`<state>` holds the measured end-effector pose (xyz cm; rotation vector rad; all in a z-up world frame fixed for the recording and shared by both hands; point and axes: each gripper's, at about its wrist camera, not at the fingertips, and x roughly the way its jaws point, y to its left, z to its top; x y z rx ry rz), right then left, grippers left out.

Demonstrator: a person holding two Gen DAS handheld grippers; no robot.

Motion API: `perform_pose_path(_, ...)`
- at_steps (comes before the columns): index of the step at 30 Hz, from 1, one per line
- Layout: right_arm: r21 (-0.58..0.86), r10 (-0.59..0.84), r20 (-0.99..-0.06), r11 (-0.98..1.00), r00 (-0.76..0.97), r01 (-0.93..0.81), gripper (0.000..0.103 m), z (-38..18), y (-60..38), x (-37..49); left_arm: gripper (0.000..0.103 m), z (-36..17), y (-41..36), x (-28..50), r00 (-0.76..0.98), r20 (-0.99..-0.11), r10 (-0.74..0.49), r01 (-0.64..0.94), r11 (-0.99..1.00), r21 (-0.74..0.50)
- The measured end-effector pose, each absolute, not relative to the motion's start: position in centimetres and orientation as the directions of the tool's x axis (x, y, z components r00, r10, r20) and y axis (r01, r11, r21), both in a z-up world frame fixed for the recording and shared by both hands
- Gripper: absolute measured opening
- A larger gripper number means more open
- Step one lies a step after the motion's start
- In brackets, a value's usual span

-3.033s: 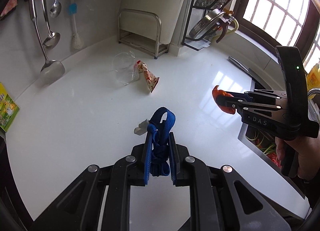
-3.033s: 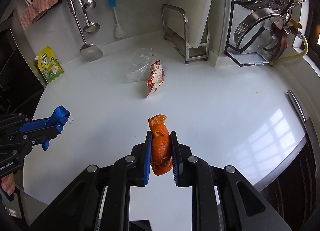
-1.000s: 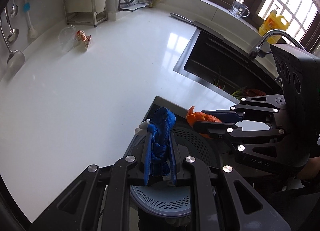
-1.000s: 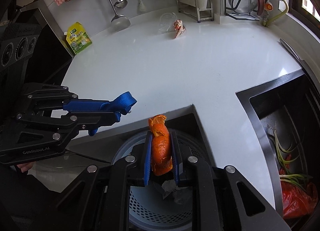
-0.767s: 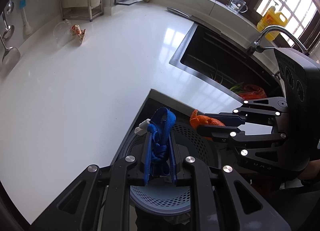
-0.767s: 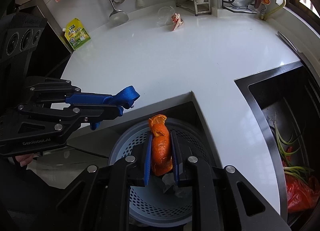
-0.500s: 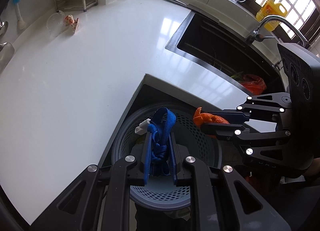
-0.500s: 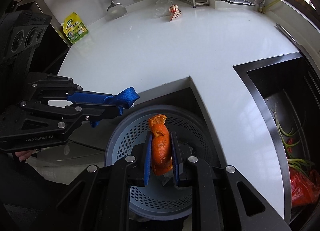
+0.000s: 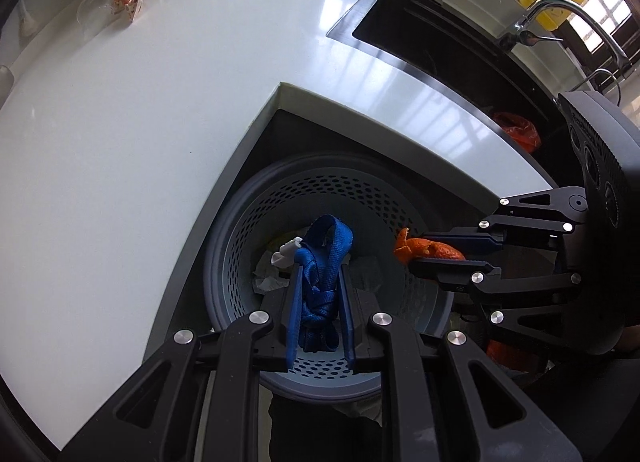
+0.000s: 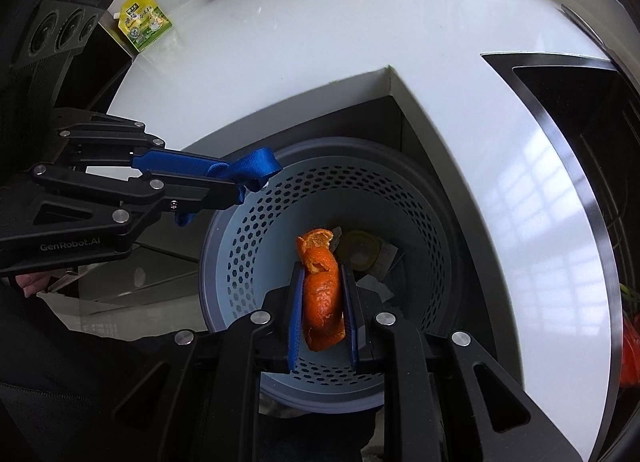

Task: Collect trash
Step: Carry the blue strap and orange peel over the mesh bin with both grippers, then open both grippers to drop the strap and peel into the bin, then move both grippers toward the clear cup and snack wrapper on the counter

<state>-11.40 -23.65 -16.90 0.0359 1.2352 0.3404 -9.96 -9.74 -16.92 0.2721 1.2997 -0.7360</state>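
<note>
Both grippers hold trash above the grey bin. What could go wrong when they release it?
1. The blue strap is knotted between the left gripper fingers; it may snag there instead of falling.
2. In the right wrist view the strap hangs near the bin rim, so it may drop outside.
3. The orange peel in the right gripper may stick to the fingers.

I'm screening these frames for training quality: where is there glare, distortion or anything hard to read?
Left wrist view: window glare streaks the white countertop; fisheye bends its edges; the snack wrapper is small and soft. Right wrist view: a window reflection on the countertop; corners vignette to black; the orange peel and bin are sharp.
</note>
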Motion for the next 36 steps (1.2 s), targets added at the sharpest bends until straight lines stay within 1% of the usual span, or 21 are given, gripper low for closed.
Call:
perform_pose_path(10, 0.214, 0.274, -0.924, 0.949, 0.267, -0.232, 0.019, -17.6, -23.6, -11.2, 0.018, -17.6, -10.2, -9.8, 0.063, -0.942, -0.330, 0.622, 0.751, -0.222)
perform_pose_path(14, 0.217, 0.274, -0.927, 0.949, 0.256, -0.230, 0.021, -17.8, -23.6, -10.9, 0.019, -17.6, -10.3, -9.7, 0.064, -0.941, -0.333, 0.623, 0.750, -0.223)
perform_pose_path(15, 0.220, 0.275, -0.929, 0.949, 0.249, -0.226, 0.024, -18.0, -23.6, -10.9, 0.020, -17.6, -10.2, -9.7, 0.064, -0.940, -0.334, 0.622, 0.750, -0.224)
perform_pose_path(16, 0.217, 0.269, -0.931, 0.951, 0.247, -0.220, 0.034, -18.0, -23.6, -10.8, 0.022, -17.6, -10.2, -9.7, 0.063, -0.940, -0.335, 0.620, 0.751, -0.226)
perform_pose_path(17, 0.213, 0.265, -0.931, 0.953, 0.250, -0.216, 0.039, -18.1, -23.7, -10.7, 0.023, -17.7, -10.2, -9.7, 0.062, -0.940, -0.334, 0.619, 0.752, -0.227)
perform_pose_path(18, 0.213, 0.265, -0.932, 0.953, 0.248, -0.216, 0.040, -18.1, -23.7, -10.7, 0.025, -17.7, -10.1, -9.7, 0.062, -0.940, -0.334, 0.617, 0.753, -0.227)
perform_pose_path(19, 0.214, 0.264, -0.933, 0.953, 0.246, -0.213, 0.045, -18.1, -23.7, -10.6, 0.031, -17.7, -10.0, -9.7, 0.062, -0.941, -0.332, 0.615, 0.755, -0.226)
perform_pose_path(20, 0.215, 0.265, -0.931, 0.954, 0.250, -0.210, 0.051, -18.1, -23.8, -10.6, 0.036, -17.7, -9.9, -9.7, 0.065, -0.942, -0.330, 0.612, 0.759, -0.224)
perform_pose_path(21, 0.214, 0.264, -0.930, 0.954, 0.255, -0.208, 0.054, -18.1, -23.8, -10.5, 0.049, -17.6, -9.8, -9.7, 0.071, -0.942, -0.329, 0.607, 0.763, -0.221)
perform_pose_path(22, 0.216, 0.266, -0.930, 0.954, 0.254, -0.208, 0.055, -18.1, -23.8, -10.4, 0.059, -17.5, -9.7, -9.7, 0.079, -0.940, -0.331, 0.603, 0.767, -0.219)
perform_pose_path(23, 0.215, 0.265, -0.930, 0.954, 0.256, -0.208, 0.055, -18.1, -23.8, -10.4, 0.062, -17.5, -9.6, -9.6, 0.087, -0.940, -0.330, 0.599, 0.771, -0.215)
perform_pose_path(25, 0.218, 0.268, -0.928, 0.954, 0.260, -0.204, 0.055, -18.0, -24.0, -10.3, 0.070, -17.3, -9.5, -9.5, 0.101, -0.940, -0.325, 0.588, 0.782, -0.207)
perform_pose_path(31, 0.220, 0.274, -0.907, 0.955, 0.319, -0.197, 0.055, -16.4, -24.5, -9.5, 0.079, -15.9, -8.8, -8.6, 0.161, -0.928, -0.335, 0.559, 0.806, -0.194)
perform_pose_path(36, 0.234, 0.293, -0.883, 0.952, 0.366, -0.198, 0.056, -14.5, -24.8, -7.9, 0.083, -14.1, -8.1, -7.2, 0.230, -0.911, -0.343, 0.532, 0.828, -0.177)
